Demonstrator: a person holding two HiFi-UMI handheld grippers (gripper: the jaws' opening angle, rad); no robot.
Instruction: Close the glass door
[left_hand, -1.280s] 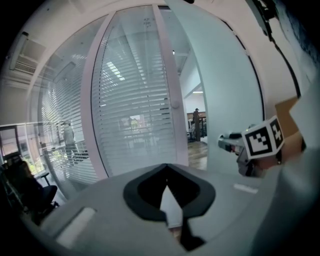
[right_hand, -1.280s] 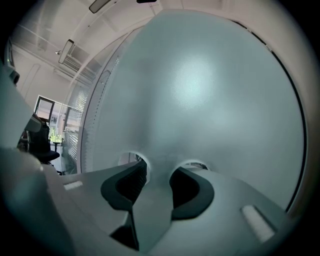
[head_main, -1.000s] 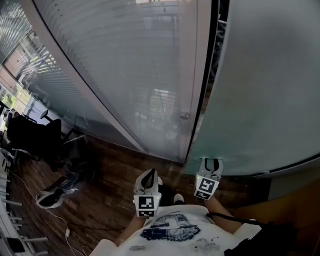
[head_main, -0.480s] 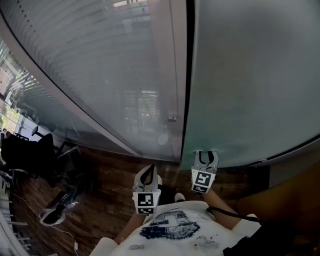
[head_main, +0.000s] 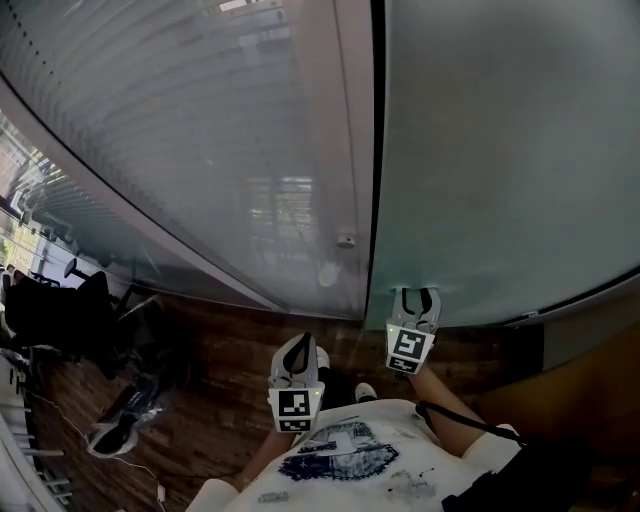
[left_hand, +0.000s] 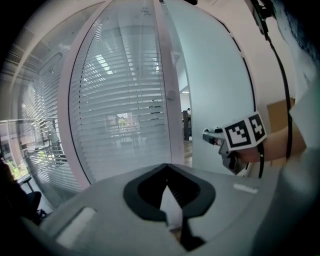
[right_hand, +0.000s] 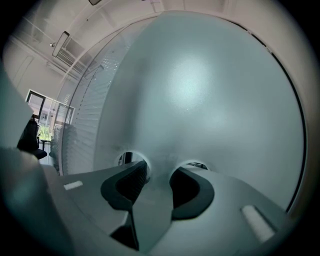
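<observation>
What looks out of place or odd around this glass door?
Only the glass door: it stands slightly ajar, with a narrow dark gap showing between its edge and the frame. Nothing looks broken or spilled.

Left gripper (head_main: 302, 342) jaws together; right gripper (head_main: 417, 295) jaws apart, empty.

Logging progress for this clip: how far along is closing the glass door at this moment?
Done: the glass door is swung almost to the frame. In hand: the right gripper, jaws apart and empty, is at the frosted pane, seemingly pushing it. Remaining: a narrow gap at the door's edge must close. The left gripper is shut, off the door.
</observation>
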